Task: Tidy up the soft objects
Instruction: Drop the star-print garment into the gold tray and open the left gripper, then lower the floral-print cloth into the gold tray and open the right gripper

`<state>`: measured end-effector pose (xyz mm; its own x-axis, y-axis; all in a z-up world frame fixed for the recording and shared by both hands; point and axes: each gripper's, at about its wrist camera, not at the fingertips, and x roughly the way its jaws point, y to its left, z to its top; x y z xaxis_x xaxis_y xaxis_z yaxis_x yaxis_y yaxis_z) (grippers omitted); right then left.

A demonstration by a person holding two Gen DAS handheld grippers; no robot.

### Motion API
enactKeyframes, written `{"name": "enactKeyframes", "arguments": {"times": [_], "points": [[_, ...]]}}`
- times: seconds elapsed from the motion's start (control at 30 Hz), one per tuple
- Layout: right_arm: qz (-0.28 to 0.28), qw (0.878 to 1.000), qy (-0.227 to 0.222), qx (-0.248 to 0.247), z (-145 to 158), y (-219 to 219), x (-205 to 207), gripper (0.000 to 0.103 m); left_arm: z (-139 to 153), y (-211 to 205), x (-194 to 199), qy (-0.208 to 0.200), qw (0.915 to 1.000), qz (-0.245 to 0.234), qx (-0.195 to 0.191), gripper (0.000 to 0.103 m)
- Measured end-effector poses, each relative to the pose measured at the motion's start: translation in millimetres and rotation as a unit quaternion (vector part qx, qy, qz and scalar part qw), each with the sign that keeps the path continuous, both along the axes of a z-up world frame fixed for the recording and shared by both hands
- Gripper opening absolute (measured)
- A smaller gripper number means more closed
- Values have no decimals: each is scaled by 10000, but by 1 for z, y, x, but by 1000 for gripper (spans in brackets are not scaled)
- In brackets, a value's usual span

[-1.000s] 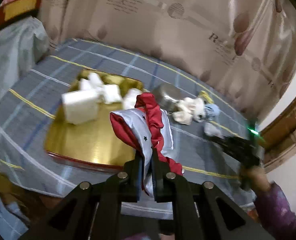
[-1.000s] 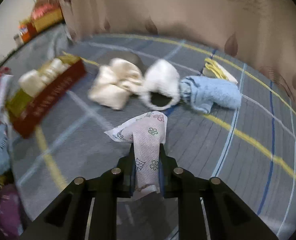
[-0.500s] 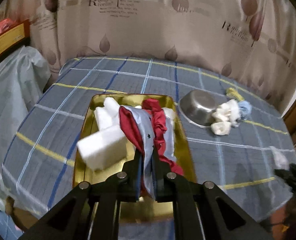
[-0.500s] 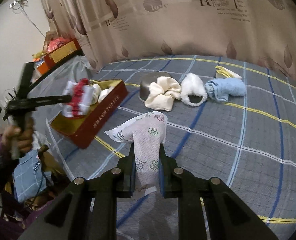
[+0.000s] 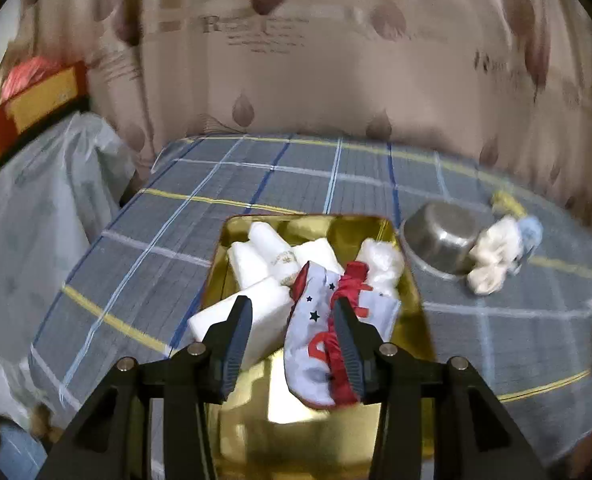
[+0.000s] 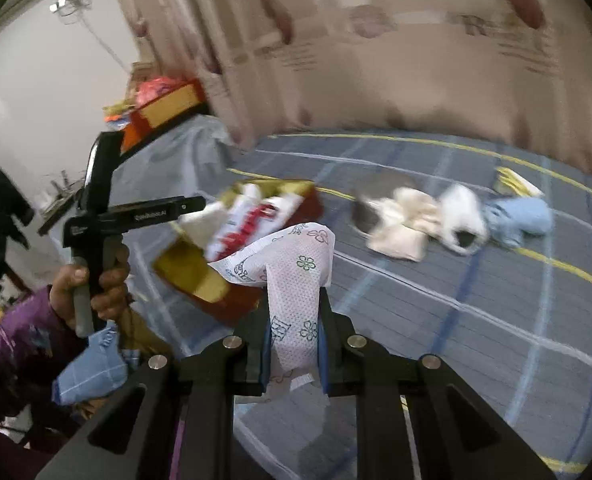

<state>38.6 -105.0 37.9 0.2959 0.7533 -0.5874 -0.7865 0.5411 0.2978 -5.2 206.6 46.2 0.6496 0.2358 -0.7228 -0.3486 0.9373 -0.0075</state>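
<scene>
In the left wrist view my left gripper point(image 5: 292, 332) is open above the gold tin tray point(image 5: 336, 436). The red, white and grey star-print cloth point(image 5: 320, 344) lies loose in the tray against the right finger, beside several white foam blocks point(image 5: 256, 264). In the right wrist view my right gripper point(image 6: 294, 344) is shut on a white flower-print tissue pack point(image 6: 292, 280), held above the plaid bedcover. The tray point(image 6: 200, 276) and the left gripper's handle point(image 6: 96, 216) show at its left.
A steel bowl point(image 5: 440, 240) sits right of the tray. Cream, white fluffy and blue soft items point(image 6: 456, 220) and a yellow cloth point(image 6: 516, 184) lie in a row beyond it. A curtain hangs behind the bed; a plastic-covered heap point(image 5: 36, 208) stands left.
My left gripper has opened and let the star-print cloth drop into the tray. My right gripper, still holding the tissue pack, has swung left toward the tray.
</scene>
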Motion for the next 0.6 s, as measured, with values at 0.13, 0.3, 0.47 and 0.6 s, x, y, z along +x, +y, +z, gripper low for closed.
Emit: {"name": "enactKeyframes", "arguments": {"times": [0.13,0.3,0.47,0.6], "points": [[541,9985,-86,79,11,43,-13,16,29,9,-45,-387,9971,647,-106,53],[1032,9945,154,59,3,100,-20,16,32,13,-107,-365,9901,1352,-13,53],[1378,9899,275,-171,-12,154,-30,16,18,8,-151,-277,9854,1681,-74,53],[1476,9878,237,-428,-22,190,-34,16,10,5,-162,-272,9848,1713,13,53]]}}
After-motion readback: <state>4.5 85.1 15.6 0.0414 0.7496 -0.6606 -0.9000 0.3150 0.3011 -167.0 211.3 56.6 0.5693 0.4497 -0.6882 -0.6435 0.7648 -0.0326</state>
